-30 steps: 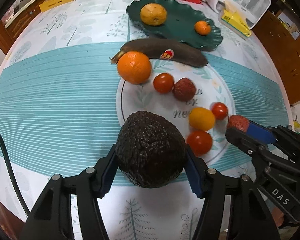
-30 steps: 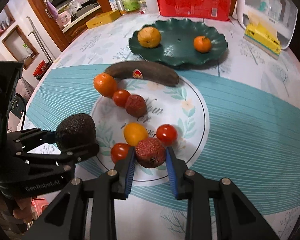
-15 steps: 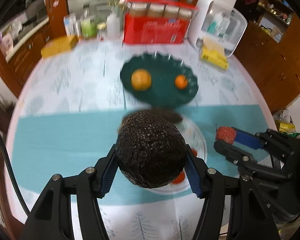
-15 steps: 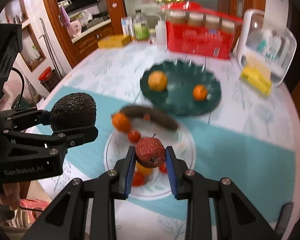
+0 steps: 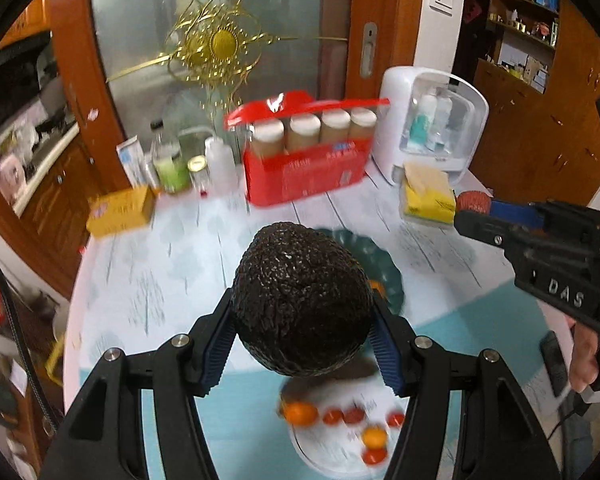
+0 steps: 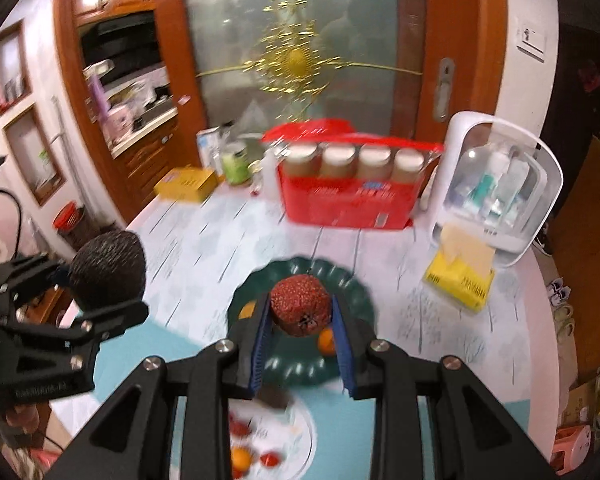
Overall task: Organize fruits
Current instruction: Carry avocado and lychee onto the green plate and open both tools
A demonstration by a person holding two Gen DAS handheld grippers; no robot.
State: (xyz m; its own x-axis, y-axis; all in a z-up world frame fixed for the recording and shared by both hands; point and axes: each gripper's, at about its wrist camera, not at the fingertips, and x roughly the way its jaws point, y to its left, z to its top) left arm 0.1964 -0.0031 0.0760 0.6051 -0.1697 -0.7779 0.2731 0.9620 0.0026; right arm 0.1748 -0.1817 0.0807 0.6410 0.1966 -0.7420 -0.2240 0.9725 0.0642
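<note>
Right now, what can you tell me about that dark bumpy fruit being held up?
The avocado is near-black with a pebbly, slightly glossy skin, egg-shaped, its narrower end pointing away from the camera. It looks whole and unbruised. The left hand-held gripper clamps it, one blue ribbed pad pressed against each flank. Nothing else touches it; it hangs in the air above the table, in front of the green dish.

The avocado (image 5: 302, 300) sits between the left gripper's (image 5: 302, 344) fingers, the lychee (image 6: 300, 305) between the right gripper's (image 6: 302, 336) — both above the counter (image 6: 188, 256). Below lies the scalloped dish (image 6: 356, 292), with the round plate (image 5: 340, 456) of small fruit nearer. Behind the dish stands the jar box (image 6: 348, 200) — the clear-fronted case (image 6: 496, 192) to its right.
</note>
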